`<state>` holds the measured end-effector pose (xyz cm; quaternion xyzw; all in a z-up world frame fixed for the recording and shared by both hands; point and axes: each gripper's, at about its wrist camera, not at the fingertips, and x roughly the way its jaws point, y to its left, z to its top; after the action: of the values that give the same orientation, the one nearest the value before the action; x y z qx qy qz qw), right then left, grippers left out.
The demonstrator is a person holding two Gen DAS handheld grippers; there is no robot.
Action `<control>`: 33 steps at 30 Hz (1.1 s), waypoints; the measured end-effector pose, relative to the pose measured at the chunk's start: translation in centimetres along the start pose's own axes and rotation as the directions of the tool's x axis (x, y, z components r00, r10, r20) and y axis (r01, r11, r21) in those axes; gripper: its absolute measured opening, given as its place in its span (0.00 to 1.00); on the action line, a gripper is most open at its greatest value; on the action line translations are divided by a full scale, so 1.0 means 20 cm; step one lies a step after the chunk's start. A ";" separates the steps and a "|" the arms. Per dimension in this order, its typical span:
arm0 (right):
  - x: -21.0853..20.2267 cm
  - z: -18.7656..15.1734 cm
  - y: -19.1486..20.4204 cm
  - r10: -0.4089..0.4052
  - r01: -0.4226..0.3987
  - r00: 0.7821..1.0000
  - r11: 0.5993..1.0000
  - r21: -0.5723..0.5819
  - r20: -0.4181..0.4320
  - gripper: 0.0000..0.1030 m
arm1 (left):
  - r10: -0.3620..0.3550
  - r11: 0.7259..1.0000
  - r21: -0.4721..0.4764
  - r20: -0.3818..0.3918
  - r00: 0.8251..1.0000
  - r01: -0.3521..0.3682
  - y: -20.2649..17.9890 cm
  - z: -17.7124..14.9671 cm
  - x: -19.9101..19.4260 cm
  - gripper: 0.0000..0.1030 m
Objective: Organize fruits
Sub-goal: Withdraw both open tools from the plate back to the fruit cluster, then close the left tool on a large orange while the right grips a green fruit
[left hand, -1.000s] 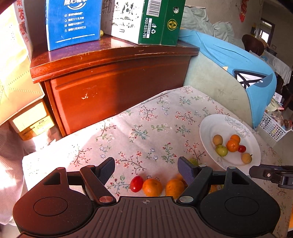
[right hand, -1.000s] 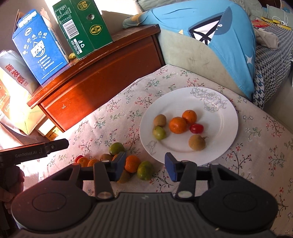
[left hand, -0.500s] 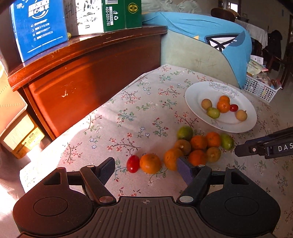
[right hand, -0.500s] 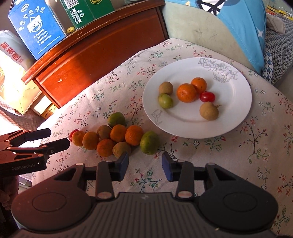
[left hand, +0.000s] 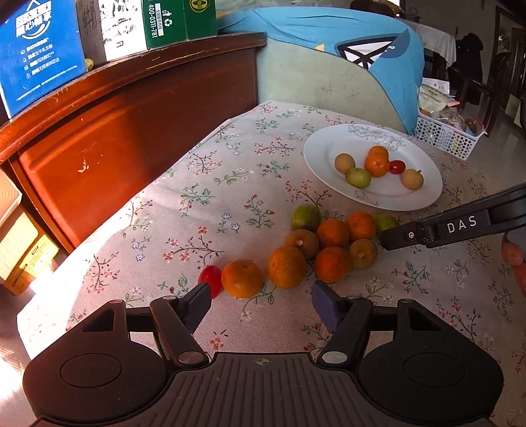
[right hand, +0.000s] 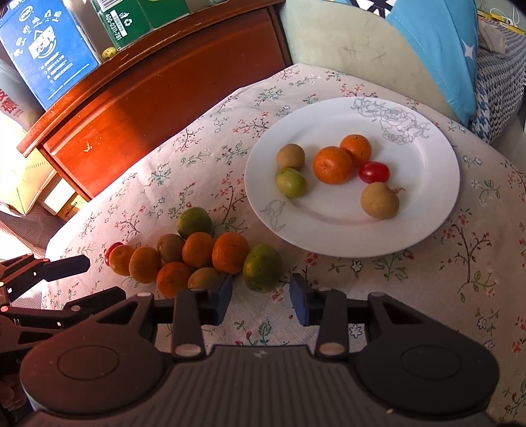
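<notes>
The tabletop [right hand: 427, 295] is covered with a floral cloth. A white plate [right hand: 427, 197] with a line-drawn rose sits toward its far right part. On the plate lie 6 fruits: 2 oranges [right hand: 332, 165] touching each other, 1 cherry tomato [right hand: 373, 172] against the nearer orange, 2 brown round fruits and 1 small green fruit [right hand: 290, 181].

A loose cluster of fruit [right hand: 197, 256] lies on the cloth, just beside the near left rim of the plate. It holds several oranges, brownish fruits, 2 green fruits and, at its far left end, 1 red cherry tomato [left hand: 210, 277].

The left gripper [left hand: 261, 300] points down at the left end of the cluster. Its fingers are spread and closing. An orange [left hand: 242, 278] sits just ahead of the gap between them, not gripped. The left fingertip overlaps the cherry tomato in the left wrist view.

The right gripper [right hand: 261, 297] points down at the right end of the cluster. Its fingers stand narrowly apart and are closing, with a green fruit [right hand: 262, 267] just ahead of the gap. No contact with the pads is visible.

Behind the tabletop stands a wooden cabinet [left hand: 131, 131] carrying a blue box [left hand: 39, 49] and a green box [left hand: 171, 23].
</notes>
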<state>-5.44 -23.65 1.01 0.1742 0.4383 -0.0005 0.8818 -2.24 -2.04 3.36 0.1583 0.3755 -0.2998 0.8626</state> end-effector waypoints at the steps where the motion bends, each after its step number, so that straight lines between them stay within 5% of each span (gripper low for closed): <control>1: 0.01 0.00 0.00 -0.003 0.003 1.000 1.000 -0.005 0.004 0.30 | -0.008 1.000 0.011 0.003 1.000 0.008 -0.01 0.00 0.00 0.65; 14: 0.02 0.00 0.00 0.003 -0.003 1.000 1.000 0.008 -0.003 0.25 | -0.031 0.989 0.147 0.068 0.997 0.021 -0.08 0.04 0.02 0.63; 20: 0.02 0.00 0.00 0.000 0.000 1.000 1.000 0.015 -0.005 0.25 | -0.082 0.960 0.270 0.010 0.997 0.076 -0.09 0.06 0.08 0.62; 29: 0.02 0.00 -0.01 0.001 -0.001 1.000 1.000 0.024 -0.006 0.25 | -0.149 0.946 0.286 -0.027 0.988 0.150 -0.04 0.11 0.15 0.62; 33: 0.03 0.00 0.00 0.000 0.000 1.000 1.000 0.028 -0.007 0.25 | -0.229 0.935 0.265 -0.057 0.972 0.236 0.00 0.12 0.16 0.48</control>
<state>-5.08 -23.64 0.55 0.1867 0.4412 -0.0061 0.8777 0.79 -4.49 2.56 0.2328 0.3581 -0.4461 0.7864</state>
